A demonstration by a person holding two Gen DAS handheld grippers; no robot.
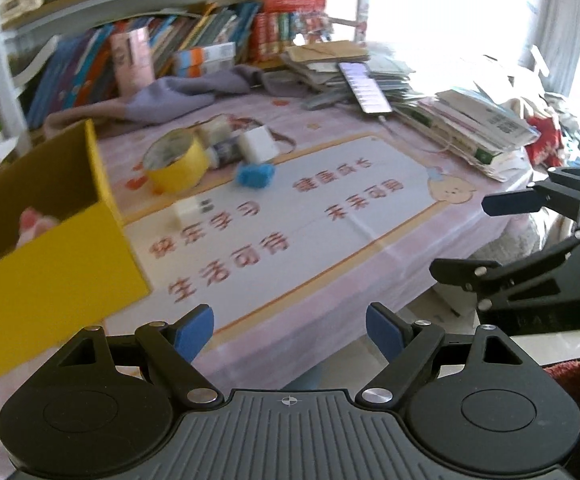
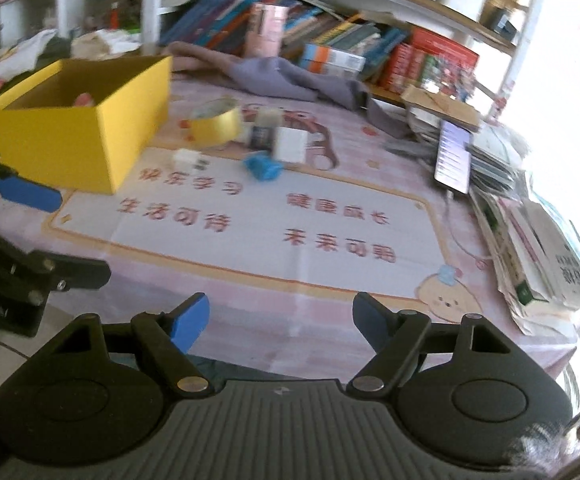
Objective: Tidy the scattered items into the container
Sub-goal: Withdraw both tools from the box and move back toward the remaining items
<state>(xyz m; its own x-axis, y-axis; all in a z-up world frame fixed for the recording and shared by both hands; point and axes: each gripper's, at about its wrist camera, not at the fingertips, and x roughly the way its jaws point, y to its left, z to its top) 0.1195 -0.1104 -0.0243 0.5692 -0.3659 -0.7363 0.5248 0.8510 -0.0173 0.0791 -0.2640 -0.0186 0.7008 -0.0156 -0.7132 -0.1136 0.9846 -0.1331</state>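
Starting with the biggest thing, the table (image 2: 329, 320) is covered with a pink printed cloth, and everything for this job is laid out on it. Next in size, the yellow box (image 2: 74, 136) is parked at the left end of the table with its top open, presumably so stuff can just be dropped in from above; something pinkish can already be seen inside, but it's too blurred to be named.

The left gripper (image 1: 290, 332) and the right gripper (image 2: 280, 320) are both held out over the near edge of the table, angled down at the clutter. Both are spread wide with nothing between the blue pads, so nothing is gripped yet. Looks like an approach is being lined up.

The scattered bits are bunched together just right of the box, well beyond the grippers: a yellow tape roll (image 2: 214, 122) sitting flat on its side, a white block (image 2: 290, 145) beside a small dark bottle (image 2: 261, 136), a crumpled blue thing (image 2: 264, 166) in front of those, and a little white plug (image 2: 186, 159) lying nearest the box.
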